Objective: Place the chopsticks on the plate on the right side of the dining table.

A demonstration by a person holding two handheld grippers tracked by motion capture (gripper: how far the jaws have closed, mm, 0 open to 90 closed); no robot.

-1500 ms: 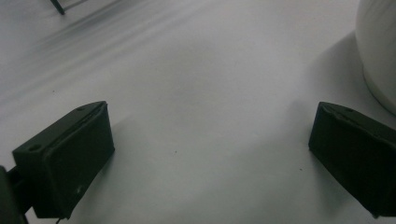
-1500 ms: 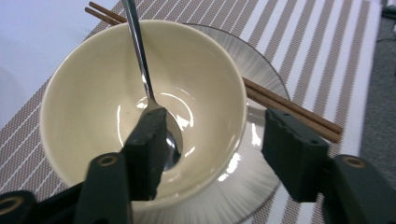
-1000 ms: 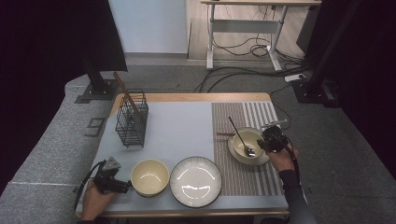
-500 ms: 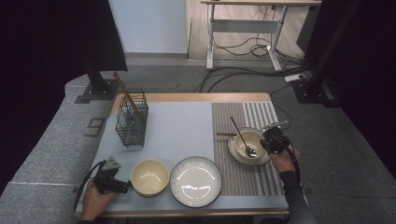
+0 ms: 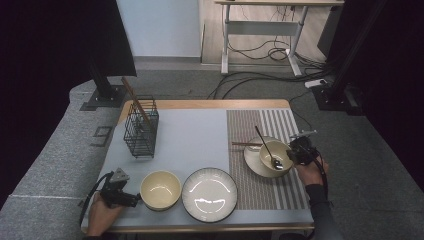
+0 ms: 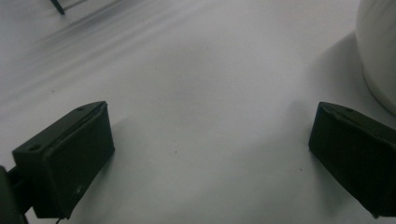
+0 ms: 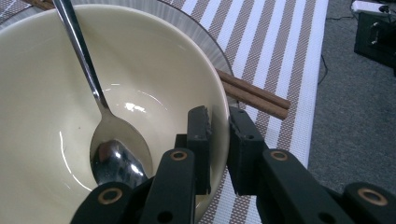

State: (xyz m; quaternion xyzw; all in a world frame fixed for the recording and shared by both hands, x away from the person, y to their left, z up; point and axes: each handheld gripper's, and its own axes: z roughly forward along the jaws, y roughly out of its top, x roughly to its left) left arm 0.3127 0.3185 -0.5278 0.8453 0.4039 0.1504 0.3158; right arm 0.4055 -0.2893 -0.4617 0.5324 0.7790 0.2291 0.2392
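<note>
High view: right gripper [image 5: 295,152] at 3 o'clock of table [image 5: 190,135], clamped on rim of bowl [image 5: 274,156] holding spoon [image 5: 267,147], on plate [image 5: 251,159] over striped mat [image 5: 260,125]. Left gripper [image 5: 131,199] at 7 o'clock, beside second bowl [image 5: 160,189].

Left gripper view: jaws spread wide, released, over bare table.

Right gripper view: jaws grasping bowl wall [image 7: 140,70]; chopsticks [image 7: 254,95] at 2 o'clock.

Bowl [image 7: 116,93]: plain cream glaze, no lettering or maker's mark legible.
Spoon [image 7: 105,140]: bare polished metal, no stamp readable.
Striped placemat [image 7: 280,46]: woven bands, no print.
Right gripper [image 7: 218,140]: black jaws, brass rivets, no label legible.
Grey mat [image 6: 196,93]: blank, no markings.
</note>
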